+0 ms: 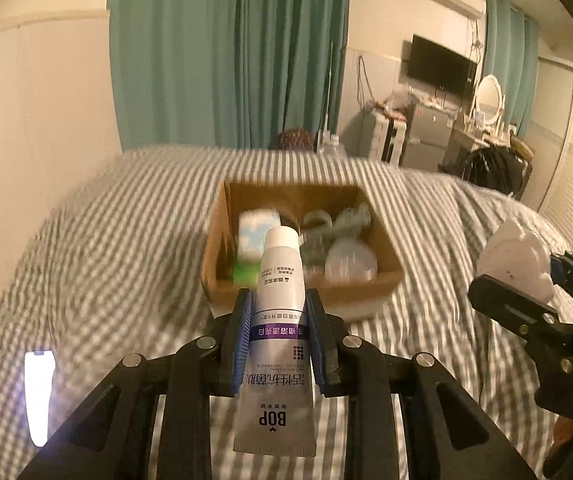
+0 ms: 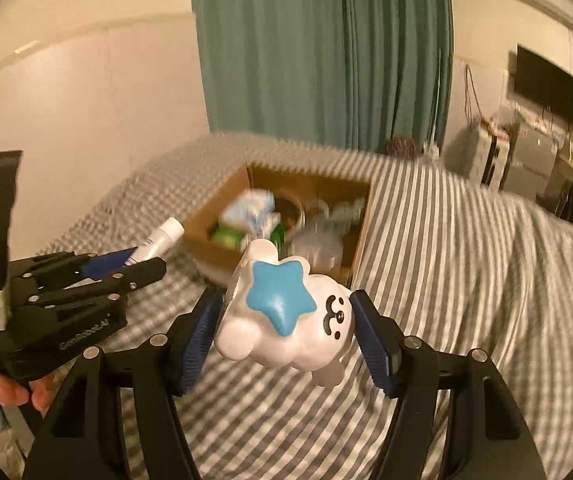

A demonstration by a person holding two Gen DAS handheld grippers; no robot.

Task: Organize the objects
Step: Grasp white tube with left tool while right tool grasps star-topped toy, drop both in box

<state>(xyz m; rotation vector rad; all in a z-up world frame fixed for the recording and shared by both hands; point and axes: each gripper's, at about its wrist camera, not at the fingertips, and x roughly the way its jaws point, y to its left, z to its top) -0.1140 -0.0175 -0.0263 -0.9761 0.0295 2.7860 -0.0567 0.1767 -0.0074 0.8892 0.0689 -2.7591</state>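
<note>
My left gripper (image 1: 279, 300) is shut on a white and purple toothpaste tube (image 1: 278, 320), cap pointing forward, held above the bed just short of a cardboard box (image 1: 222, 292). The box holds several items, among them a blue and white pack (image 1: 256, 228) and a clear lid (image 1: 350, 260). My right gripper (image 2: 286, 300) is shut on a white toy figure with a blue star (image 2: 282, 304), held above the bed before the same box (image 2: 206, 240). The left gripper (image 2: 142, 268) with the tube (image 2: 162, 240) shows at the left of the right wrist view. The right gripper with the toy (image 1: 518, 256) shows at the right of the left wrist view.
The box sits on a bed with a grey and white striped cover (image 1: 106, 240). A teal curtain (image 1: 226, 52) hangs behind. A TV (image 1: 440, 64), a small fridge (image 1: 426, 136) and a dresser with a mirror (image 1: 488, 96) stand at the far right. A lit phone (image 1: 38, 396) lies on the bed at left.
</note>
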